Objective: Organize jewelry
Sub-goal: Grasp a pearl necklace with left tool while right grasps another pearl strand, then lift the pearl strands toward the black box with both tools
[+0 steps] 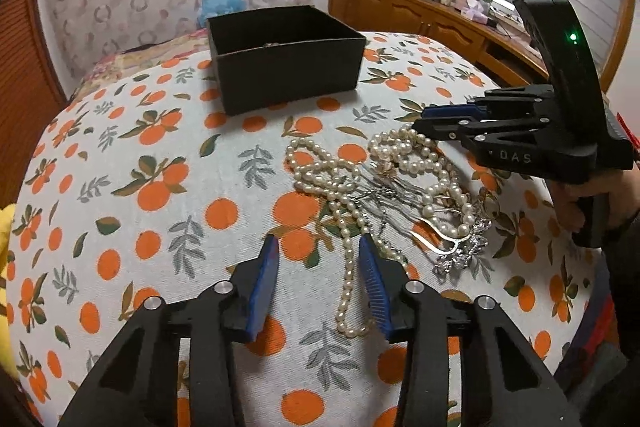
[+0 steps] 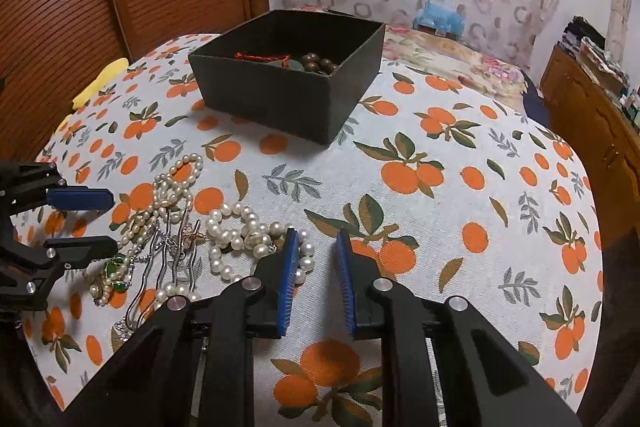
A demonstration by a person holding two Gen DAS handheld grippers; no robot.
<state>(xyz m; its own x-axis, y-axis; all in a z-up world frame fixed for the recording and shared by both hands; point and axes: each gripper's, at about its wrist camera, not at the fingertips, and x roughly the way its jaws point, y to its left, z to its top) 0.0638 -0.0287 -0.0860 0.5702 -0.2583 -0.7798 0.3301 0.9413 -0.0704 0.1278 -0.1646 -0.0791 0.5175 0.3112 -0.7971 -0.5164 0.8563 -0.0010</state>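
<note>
Left gripper (image 1: 316,247) closest, jaws partly apart, thin pearl strand (image 1: 348,267) running between them, not pinched. Jewelry pile (image 1: 400,187) at 1 o'clock on orange-print cloth (image 1: 160,147). Black box (image 1: 284,55) at 12. Right gripper (image 2: 317,241) at 3, narrow gap, nothing held.

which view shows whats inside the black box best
The right wrist view: it looks down into the open black square box, showing brown wooden beads and a red cord. The left wrist view sees mostly its outer walls; the contents stay hidden.
</note>
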